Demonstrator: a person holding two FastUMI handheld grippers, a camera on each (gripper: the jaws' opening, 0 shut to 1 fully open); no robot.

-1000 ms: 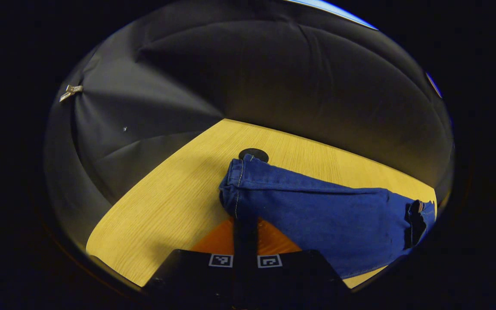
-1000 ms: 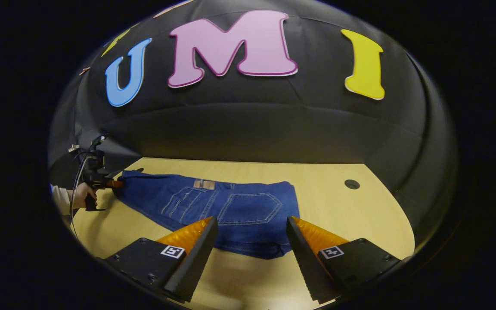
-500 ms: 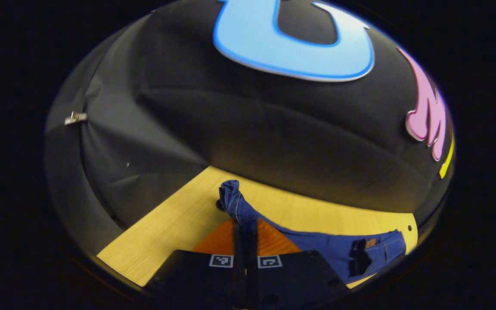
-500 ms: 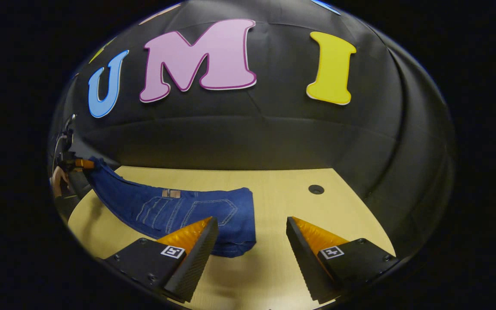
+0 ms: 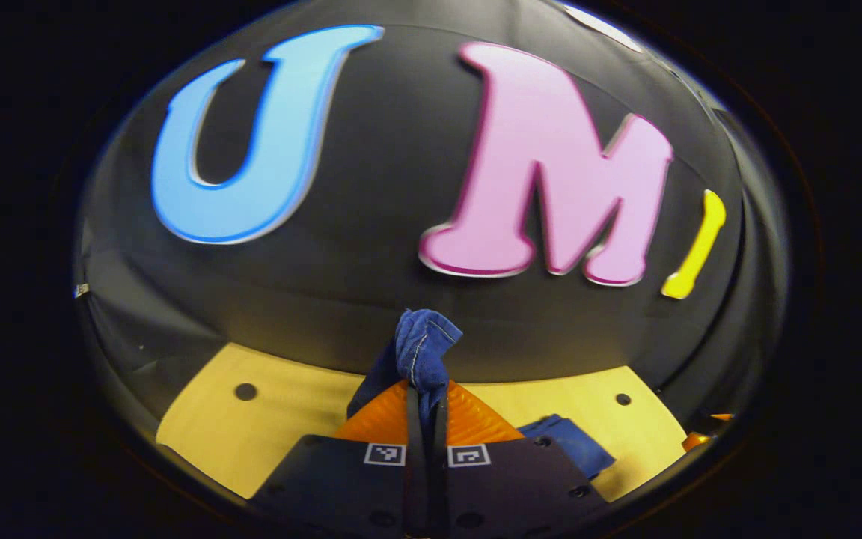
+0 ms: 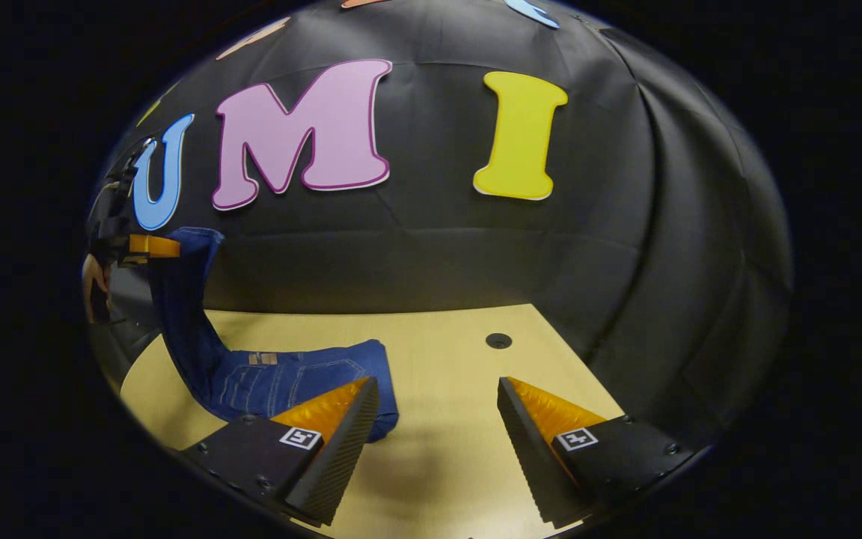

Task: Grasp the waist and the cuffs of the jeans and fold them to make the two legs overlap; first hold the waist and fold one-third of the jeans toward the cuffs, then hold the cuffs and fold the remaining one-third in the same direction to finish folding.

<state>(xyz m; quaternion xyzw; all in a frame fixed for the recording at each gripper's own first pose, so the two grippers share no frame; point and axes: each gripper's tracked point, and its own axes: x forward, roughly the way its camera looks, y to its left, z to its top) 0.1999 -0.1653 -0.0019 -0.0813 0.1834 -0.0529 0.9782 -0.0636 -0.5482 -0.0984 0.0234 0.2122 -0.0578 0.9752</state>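
Jeans [image 6: 199,329] hung from the left gripper [image 5: 423,408], its fingers clamped tight on the cuffs [image 5: 420,348] above the wooden table [image 6: 438,374], waist end resting folded on the tabletop, right gripper [image 6: 438,427] spread wide, holding nothing, near the jeans' right edge

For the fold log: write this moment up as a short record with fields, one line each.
left gripper: shut on the cuff end of the jeans, raised above the table
right gripper: open, low over the table, holding nothing
jeans: cuff end lifted, one stretch hanging steeply, waist part with pockets lying folded on the table
table: yellow wood, round dark hole beyond the right gripper
fold stage: last third, not yet laid down
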